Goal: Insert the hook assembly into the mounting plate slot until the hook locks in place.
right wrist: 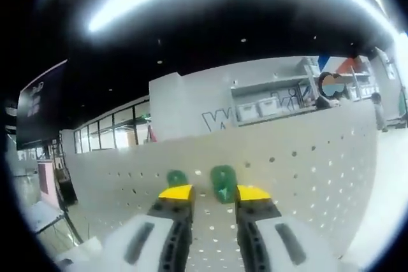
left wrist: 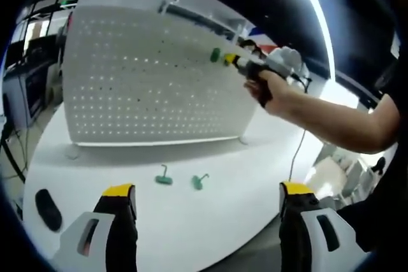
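Pegboard point(left wrist: 146, 74) stands upright on the white round table point(left wrist: 191, 221), perforated face toward the person, so it serves as the mounting plate and hooks have to go in horizontally. Right claw point(left wrist: 231, 59) is raised against the board's upper right area, carried by a hand point(left wrist: 271, 87), with a green hook point(left wrist: 215, 55) at its yellow tips. In the right gripper view the right claw point(right wrist: 213, 193) sits nose-on to the board point(right wrist: 306, 170), and the green hook point(right wrist: 224, 183) sits between the tips, nearer the right one. Whether the tips actually pinch it or just bracket it, cannot tell; the gap looks wider than the hook. My read: held square to the holes so the hook's back prongs can seat and lock. A second green piece point(right wrist: 177, 178) shows just left of the left tip, apparently already on the board.

Left claw point(left wrist: 207, 195) hangs low over the table, jaws spread wide, holding nothing, probably parked back to keep the whole scene in frame.

Count: one pegboard, two claws, two spare green hooks lying on the table, left one point(left wrist: 164, 177) and right one point(left wrist: 200, 181), near each other but apart. On the board, two green pieces. A dark oval object point(left wrist: 48, 209) lies at the table's left edge.
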A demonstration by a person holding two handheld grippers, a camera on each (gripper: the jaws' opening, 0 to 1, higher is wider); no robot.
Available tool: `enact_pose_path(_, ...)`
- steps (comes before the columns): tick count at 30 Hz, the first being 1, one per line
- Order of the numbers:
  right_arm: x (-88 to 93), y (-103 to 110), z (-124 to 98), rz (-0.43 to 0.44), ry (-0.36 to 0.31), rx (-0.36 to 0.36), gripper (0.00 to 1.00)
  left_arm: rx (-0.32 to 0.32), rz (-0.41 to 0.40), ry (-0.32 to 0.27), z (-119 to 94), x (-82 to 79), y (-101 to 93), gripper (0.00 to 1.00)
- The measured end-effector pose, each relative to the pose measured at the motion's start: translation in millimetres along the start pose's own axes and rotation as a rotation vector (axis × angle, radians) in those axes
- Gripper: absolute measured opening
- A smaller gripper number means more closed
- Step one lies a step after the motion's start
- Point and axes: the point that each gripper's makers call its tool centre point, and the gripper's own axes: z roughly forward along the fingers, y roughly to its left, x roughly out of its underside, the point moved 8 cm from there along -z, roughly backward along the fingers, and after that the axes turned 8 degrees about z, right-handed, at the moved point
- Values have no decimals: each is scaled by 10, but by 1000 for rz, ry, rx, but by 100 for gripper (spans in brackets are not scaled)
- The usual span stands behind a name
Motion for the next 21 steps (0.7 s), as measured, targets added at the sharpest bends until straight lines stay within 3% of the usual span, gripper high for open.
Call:
enact_pose_path(9, 81, -64, -288, -90, 70, -46, 34, -5, 3, 15, -9, 32, -11, 100)
enact_pose_path(18, 396, -346, -710, -42, 227, -20, 38, 0, 6, 36, -8, 82, -44, 100)
enact_pose_path(21, 524, -423, -910, -75, 283, -14, 39, 3, 7, 42, 4, 86, -57, 100)
